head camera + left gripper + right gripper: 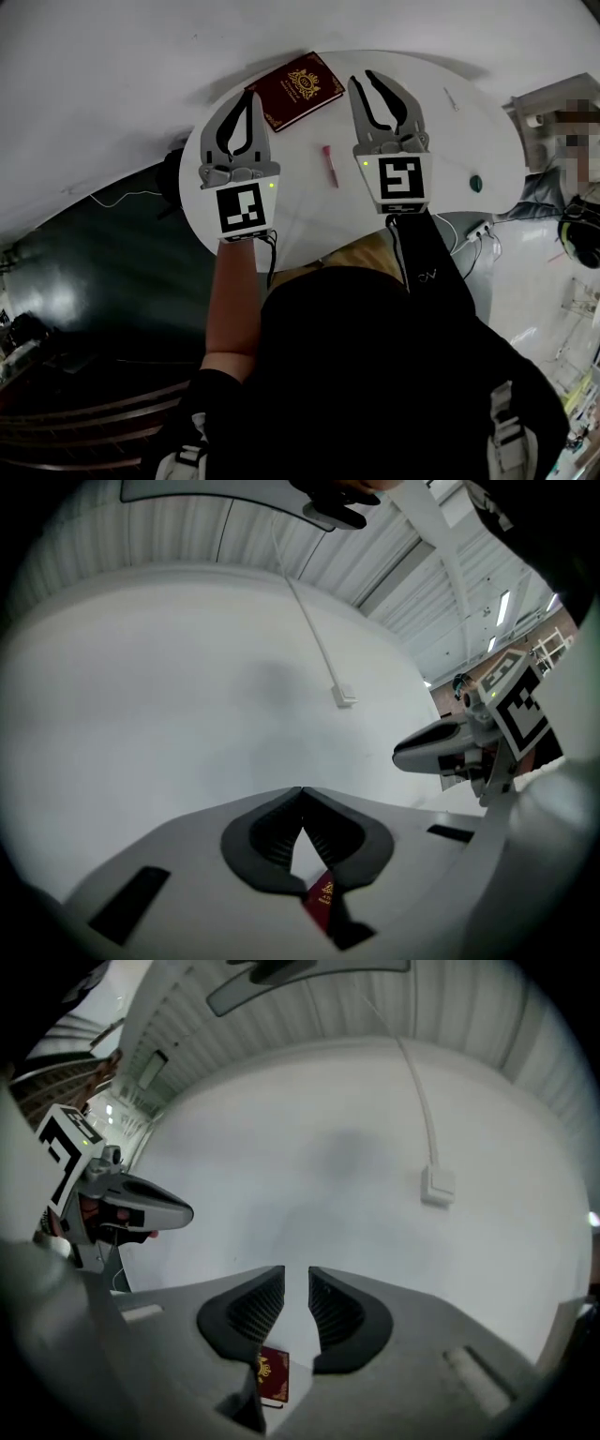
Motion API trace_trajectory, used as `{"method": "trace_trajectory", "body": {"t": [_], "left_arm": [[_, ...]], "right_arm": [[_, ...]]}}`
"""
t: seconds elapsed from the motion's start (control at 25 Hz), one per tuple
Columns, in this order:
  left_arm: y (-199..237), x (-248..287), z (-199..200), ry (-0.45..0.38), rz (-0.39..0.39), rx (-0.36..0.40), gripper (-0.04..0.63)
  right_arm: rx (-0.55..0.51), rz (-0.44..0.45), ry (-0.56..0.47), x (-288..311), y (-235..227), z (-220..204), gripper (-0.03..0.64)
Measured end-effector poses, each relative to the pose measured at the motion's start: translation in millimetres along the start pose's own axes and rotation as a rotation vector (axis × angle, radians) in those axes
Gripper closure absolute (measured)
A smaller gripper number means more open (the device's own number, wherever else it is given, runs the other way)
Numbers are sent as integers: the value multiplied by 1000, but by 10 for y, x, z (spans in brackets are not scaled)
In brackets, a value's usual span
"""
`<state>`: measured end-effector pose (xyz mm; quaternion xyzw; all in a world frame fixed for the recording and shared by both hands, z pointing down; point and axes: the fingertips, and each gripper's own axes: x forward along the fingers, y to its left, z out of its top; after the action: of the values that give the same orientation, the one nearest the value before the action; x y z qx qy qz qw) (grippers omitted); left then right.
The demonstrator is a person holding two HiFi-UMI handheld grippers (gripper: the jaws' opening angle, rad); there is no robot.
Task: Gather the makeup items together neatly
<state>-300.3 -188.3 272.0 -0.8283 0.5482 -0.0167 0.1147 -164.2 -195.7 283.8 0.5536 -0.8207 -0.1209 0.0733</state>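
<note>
A pink makeup stick [330, 165] lies on the round white table [300, 234], between my two grippers. A small dark teal item [476, 183] sits near the table's right edge, and a thin white item [451, 98] lies at the far right. My left gripper [251, 96] hovers over the table's left side with its tips touching and nothing between them [301, 791]. My right gripper [364, 79] hovers to the right of the stick. Its jaws stand a narrow gap apart and empty [297, 1271]. Both point toward the far edge.
A maroon booklet [300, 89] with a gold crest lies at the far edge between the gripper tips; it also shows under the jaws as the booklet [322, 897] and the booklet [272, 1375]. A person sits at the right edge. A power strip [478, 230] lies right of the table.
</note>
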Motion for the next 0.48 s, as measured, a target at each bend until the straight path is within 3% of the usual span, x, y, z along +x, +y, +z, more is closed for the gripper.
{"method": "trace_trajectory", "body": {"t": [0.08,0.32,0.48], "left_arm": [[22,-16,-47,13,-1,1,586],[-90,9,-112,66,10,32,586],[-354,166,98,-12,-9,44,586]], "right_arm": [[-41,10,-47,-7,20,99,541],[-44,41,-44,-61,-24,25,541],[-20,50,-49,-82,-220,-41,541]]}}
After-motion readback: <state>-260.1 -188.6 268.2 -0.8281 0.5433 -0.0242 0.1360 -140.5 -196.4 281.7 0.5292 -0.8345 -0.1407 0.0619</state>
